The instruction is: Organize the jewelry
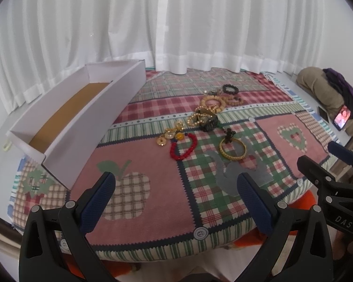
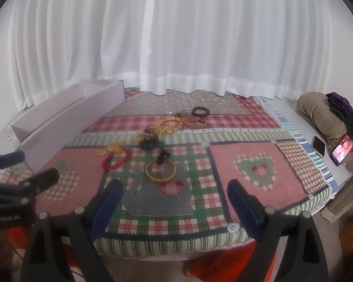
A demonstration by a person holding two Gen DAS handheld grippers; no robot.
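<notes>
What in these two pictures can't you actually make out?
- White box, right wrist view: its near wall hides the inside.
- Tangled pile, both views: pieces overlap and blur, so no count.
- Phone screen, both views: too small to read.
- Both grippers: fingers show, but handles and the hands holding them are cut off by the bottom edge.

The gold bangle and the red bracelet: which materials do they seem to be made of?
The gold bangle looks like metal, possibly gilded plastic: a rigid ring with a patterned, slightly shiny rim. The red bracelet seems to be glossy glass or plastic beads on a string, since it bends loosely.
</notes>
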